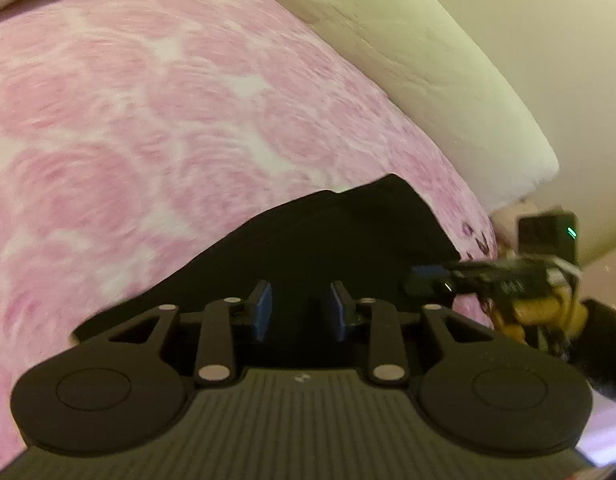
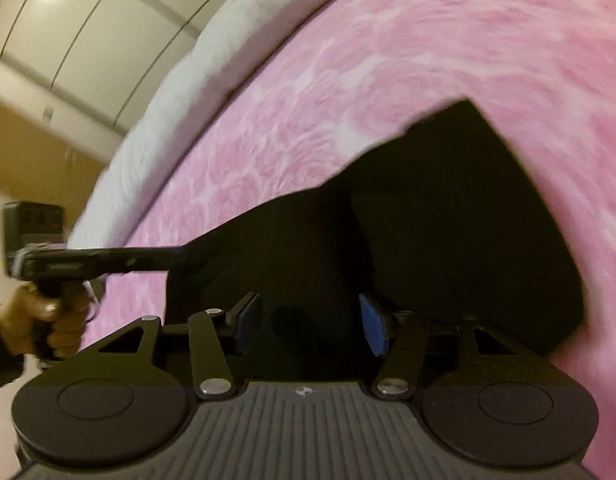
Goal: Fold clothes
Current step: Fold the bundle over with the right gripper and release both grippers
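Black garment (image 1: 339, 232) on pink bed (image 1: 148, 120); left tongs (image 1: 300, 310) narrow, right tongs (image 2: 308, 324) wider, both empty; advised: pinch 2 matching corners.

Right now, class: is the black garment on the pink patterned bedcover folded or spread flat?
Folded, at least partly: the black garment shows one layer overlapping another on the bedcover.

We see wide, bare pink bedspread (image 1: 148, 120) ahead and to the left of the black garment (image 1: 327, 240) — nothing stands there to block a pass. A pale pillow (image 1: 427, 72) bounds the far edge. The two grippers crowd the garment's near side — the right gripper (image 1: 427, 280) reaches across the left gripper (image 1: 300, 308).
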Available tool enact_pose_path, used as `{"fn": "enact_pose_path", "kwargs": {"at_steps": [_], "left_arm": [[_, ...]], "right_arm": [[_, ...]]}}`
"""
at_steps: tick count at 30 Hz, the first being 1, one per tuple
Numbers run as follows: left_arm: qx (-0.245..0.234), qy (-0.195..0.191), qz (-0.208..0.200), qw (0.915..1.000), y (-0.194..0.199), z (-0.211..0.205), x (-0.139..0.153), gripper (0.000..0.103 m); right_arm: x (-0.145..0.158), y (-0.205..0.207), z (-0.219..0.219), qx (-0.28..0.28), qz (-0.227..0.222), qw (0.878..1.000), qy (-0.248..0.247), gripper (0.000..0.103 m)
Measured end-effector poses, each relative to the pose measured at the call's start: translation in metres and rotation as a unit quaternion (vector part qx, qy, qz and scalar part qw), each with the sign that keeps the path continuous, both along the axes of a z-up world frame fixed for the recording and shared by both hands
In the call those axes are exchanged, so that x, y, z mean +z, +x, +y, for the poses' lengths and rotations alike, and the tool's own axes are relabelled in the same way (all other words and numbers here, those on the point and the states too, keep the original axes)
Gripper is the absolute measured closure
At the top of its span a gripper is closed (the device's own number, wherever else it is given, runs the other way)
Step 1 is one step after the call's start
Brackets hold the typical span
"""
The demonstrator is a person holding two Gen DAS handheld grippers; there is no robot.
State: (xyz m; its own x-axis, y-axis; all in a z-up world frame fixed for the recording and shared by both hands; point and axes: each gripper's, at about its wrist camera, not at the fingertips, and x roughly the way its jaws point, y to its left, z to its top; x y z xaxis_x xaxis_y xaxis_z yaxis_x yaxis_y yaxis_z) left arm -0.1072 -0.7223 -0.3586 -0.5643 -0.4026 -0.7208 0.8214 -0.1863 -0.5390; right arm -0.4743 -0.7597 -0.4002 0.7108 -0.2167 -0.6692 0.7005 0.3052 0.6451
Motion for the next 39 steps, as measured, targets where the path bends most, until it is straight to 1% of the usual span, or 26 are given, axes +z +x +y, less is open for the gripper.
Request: {"fn": "enact_pose_path", "kwargs": {"at_steps": [1,4,5,6,7,8,9,10,13,14,16,17,19,20,21,22,23,24,26,29,31,32,33,34,36,39], "left_arm": [[0.011,0.0,-0.001,0.9999,0.006,0.009,-0.001,0.076],[0.037,0.01,-0.005,0.9992,0.019,0.029,-0.011,0.076],[0.045,0.016,-0.006,0.9989,0.021,0.035,-0.015,0.076],[0.047,0.019,-0.006,0.9987,0.02,0.038,-0.018,0.076],[0.046,0.021,-0.007,0.9987,0.018,0.041,-0.02,0.076],[0.043,0.02,-0.009,0.9988,0.014,0.043,-0.022,0.076],[0.036,0.012,-0.013,0.9992,0.008,0.044,-0.021,0.076],[0.028,0.002,-0.015,0.9995,0.0,0.043,-0.019,0.076],[-0.004,-0.018,-0.017,0.9997,-0.026,0.035,-0.02,0.075],[-0.012,-0.018,-0.018,0.9996,-0.035,0.03,-0.026,0.075],[-0.025,-0.005,-0.031,0.9992,-0.052,0.022,-0.041,0.074],[-0.029,-0.001,-0.04,0.9988,-0.059,0.019,-0.048,0.074],[-0.03,0.011,-0.051,0.9982,-0.068,0.013,-0.06,0.074],[-0.029,0.012,-0.055,0.998,-0.07,0.013,-0.061,0.074],[-0.031,0.005,-0.052,0.9982,-0.07,0.013,-0.058,0.074],[-0.032,-0.003,-0.043,0.9985,-0.069,0.011,-0.053,0.074],[-0.032,-0.01,-0.035,0.9988,-0.066,0.01,-0.049,0.074],[-0.029,-0.016,-0.028,0.999,-0.064,0.006,-0.044,0.074],[-0.028,-0.029,-0.017,0.9991,-0.063,-0.006,-0.036,0.073],[-0.037,-0.048,-0.019,0.998,-0.072,-0.037,-0.032,0.071],[-0.056,-0.041,-0.03,0.9971,-0.085,-0.055,-0.04,0.071],[-0.067,-0.036,-0.036,0.9965,-0.092,-0.063,-0.045,0.071],[-0.077,-0.03,-0.042,0.9957,-0.099,-0.072,-0.05,0.071],[-0.088,-0.025,-0.047,0.9947,-0.106,-0.08,-0.055,0.072],[-0.095,-0.035,-0.049,0.9936,-0.115,-0.085,-0.053,0.073],[-0.097,-0.068,-0.023,0.9927,-0.126,-0.086,-0.037,0.073]], "right_arm": [[-0.003,0.007,-0.009,0.015,0.002,1.0,0.008,0.039],[-0.017,0.023,-0.026,0.044,-0.007,0.998,0.041,0.031],[-0.02,0.025,-0.03,0.047,-0.014,0.998,0.047,0.041],[-0.021,0.024,-0.033,0.044,-0.023,0.997,0.056,0.065],[-0.021,0.021,-0.035,0.034,-0.03,0.997,0.067,0.083],[-0.02,0.019,-0.036,0.025,-0.038,0.996,0.073,0.09],[-0.014,0.015,-0.035,0.018,-0.043,0.997,0.068,0.092],[-0.002,0.012,-0.032,0.011,-0.042,0.998,0.052,0.093],[0.045,-0.002,-0.033,0.003,-0.041,0.999,-0.023,0.094],[0.056,-0.006,-0.036,0.003,-0.037,0.998,-0.044,0.094],[0.055,-0.005,-0.046,0.021,-0.007,0.998,-0.063,0.094],[0.048,-0.005,-0.051,0.026,0.011,0.998,-0.063,0.094],[0.023,-0.008,-0.056,0.021,0.049,0.997,-0.049,0.094],[0.013,-0.012,-0.058,0.015,0.057,0.998,-0.038,0.094],[0.007,-0.017,-0.059,0.002,0.05,0.998,-0.023,0.089],[0.003,-0.022,-0.058,-0.012,0.044,0.999,-0.013,0.067],[0.005,-0.029,-0.054,-0.028,0.04,0.999,-0.008,0.057],[0.007,-0.036,-0.05,-0.042,0.032,0.999,-0.006,0.05],[0.016,-0.052,-0.033,-0.06,0.021,0.998,-0.009,0.051],[0.024,-0.065,-0.007,-0.064,0.034,0.997,-0.012,0.05],[0.022,-0.073,0.007,-0.066,0.038,0.997,-0.008,0.051],[0.017,-0.075,0.01,-0.066,0.036,0.997,-0.003,0.055],[0.015,-0.075,0.01,-0.064,0.035,0.997,0.0,0.079],[0.013,-0.076,0.01,-0.063,0.034,0.997,0.003,0.095],[0.024,-0.077,0.009,-0.056,0.03,0.998,-0.015,0.097],[0.05,-0.081,0.008,-0.043,0.021,0.997,-0.055,0.101]]}}
